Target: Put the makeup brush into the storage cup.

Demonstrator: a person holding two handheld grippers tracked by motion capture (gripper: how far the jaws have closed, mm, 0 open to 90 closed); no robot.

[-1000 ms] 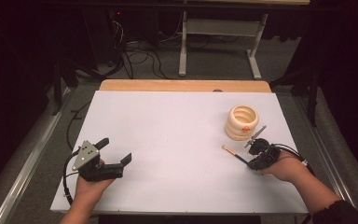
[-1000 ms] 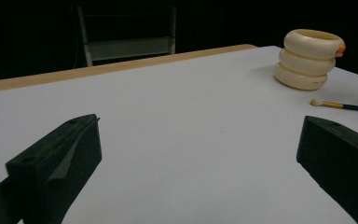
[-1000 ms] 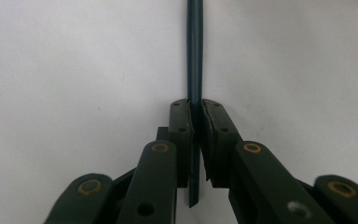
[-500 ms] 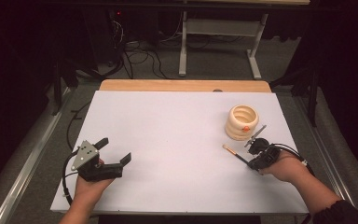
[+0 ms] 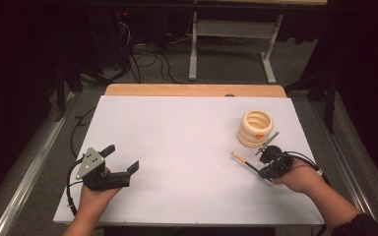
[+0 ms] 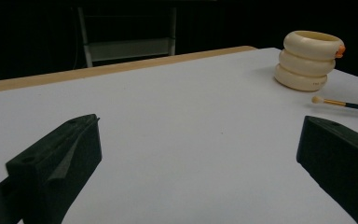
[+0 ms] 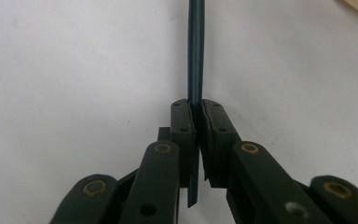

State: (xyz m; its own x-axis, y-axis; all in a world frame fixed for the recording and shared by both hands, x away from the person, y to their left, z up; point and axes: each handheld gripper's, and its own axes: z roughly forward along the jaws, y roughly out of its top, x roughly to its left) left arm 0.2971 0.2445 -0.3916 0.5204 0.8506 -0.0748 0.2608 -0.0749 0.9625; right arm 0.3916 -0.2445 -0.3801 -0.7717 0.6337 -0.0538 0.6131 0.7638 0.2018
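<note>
My right gripper (image 5: 262, 172) rests on the white table (image 5: 177, 132) at the right, shut on the dark handle of a thin brush (image 5: 245, 162). The brush lies flat, its cream tip pointing left and away. In the right gripper view the jaws of the right gripper (image 7: 198, 109) pinch the brush handle (image 7: 196, 51), which runs straight ahead. A cream ribbed holder (image 5: 256, 129) with an orange spot stands just behind the brush. At the front left my left gripper (image 5: 123, 158) sits open with nothing in it. The left gripper view shows the holder (image 6: 307, 60) and brush (image 6: 335, 102) far off.
A wooden strip (image 5: 192, 90) runs along the table's far edge. Beyond it are cables and a metal stand's legs (image 5: 193, 54) on the floor. A metal rail (image 5: 34, 162) runs along the left side.
</note>
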